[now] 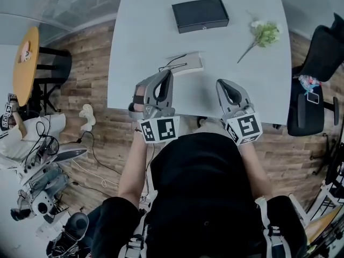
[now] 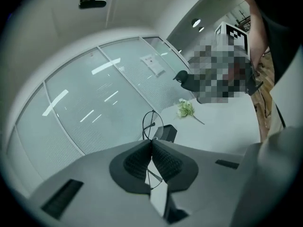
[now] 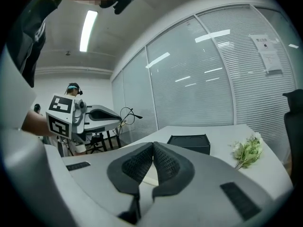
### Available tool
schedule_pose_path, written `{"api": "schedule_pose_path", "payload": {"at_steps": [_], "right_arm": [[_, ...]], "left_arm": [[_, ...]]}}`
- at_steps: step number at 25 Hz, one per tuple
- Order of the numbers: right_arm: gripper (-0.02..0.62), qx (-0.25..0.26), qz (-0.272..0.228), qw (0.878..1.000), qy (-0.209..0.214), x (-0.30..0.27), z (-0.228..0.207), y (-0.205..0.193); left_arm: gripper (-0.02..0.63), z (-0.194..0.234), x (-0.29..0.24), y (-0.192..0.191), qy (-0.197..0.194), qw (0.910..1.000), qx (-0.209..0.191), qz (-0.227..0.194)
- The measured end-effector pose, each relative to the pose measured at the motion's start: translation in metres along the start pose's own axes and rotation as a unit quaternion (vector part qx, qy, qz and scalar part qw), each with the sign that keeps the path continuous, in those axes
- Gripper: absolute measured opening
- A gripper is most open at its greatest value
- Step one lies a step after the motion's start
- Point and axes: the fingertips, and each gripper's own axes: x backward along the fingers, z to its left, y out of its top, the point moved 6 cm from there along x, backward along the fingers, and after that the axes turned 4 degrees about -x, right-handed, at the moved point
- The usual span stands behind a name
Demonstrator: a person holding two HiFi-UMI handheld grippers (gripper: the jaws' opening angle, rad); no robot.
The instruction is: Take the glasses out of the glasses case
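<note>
Thin black wire glasses [image 1: 174, 64] hang above the near part of the grey table [image 1: 134, 47], with my left gripper [image 1: 166, 75] shut on a temple wire. In the left gripper view a round rim [image 2: 150, 124] stands up past the closed jaws of the left gripper [image 2: 152, 143]. The pale glasses case [image 1: 191, 63] lies on the table just beyond the glasses. My right gripper [image 1: 222, 83] hovers to the right of the case, near the table's front edge. Its jaws [image 3: 153, 148] are shut with nothing between them. From the right gripper view the glasses [image 3: 125, 113] show raised in the left gripper.
A black box [image 1: 200, 15] lies at the table's far side and a green flower sprig [image 1: 264, 34] to its right. A black office chair [image 1: 317, 63] stands at the right, a round wooden table [image 1: 24, 63] at the left. Glass partitions close the room beyond.
</note>
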Motion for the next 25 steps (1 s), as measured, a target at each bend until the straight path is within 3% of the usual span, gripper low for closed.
{"api": "schedule_pose_path", "payload": {"at_steps": [6,16,20,25], "right_arm": [[0.017,0.011,-0.035,0.999,-0.017,0.013,0.047,0.011],[0.017,0.032,-0.122,0.989,-0.077,0.061,0.129,0.044],[0.017,0.039,-0.145,0.984,-0.093,0.084,0.153,0.046],[0.015,0.020,-0.175,0.979,-0.102,0.118,0.176,0.042]], "left_arm": [[0.028,0.020,0.046,-0.007,0.015,0.9979,0.037,-0.050],[0.028,0.040,0.135,-0.006,0.017,0.9823,0.121,-0.142],[0.028,0.037,0.160,-0.002,-0.005,0.9803,0.122,-0.155],[0.028,0.024,0.187,-0.005,-0.020,0.9741,0.152,-0.166]]}}
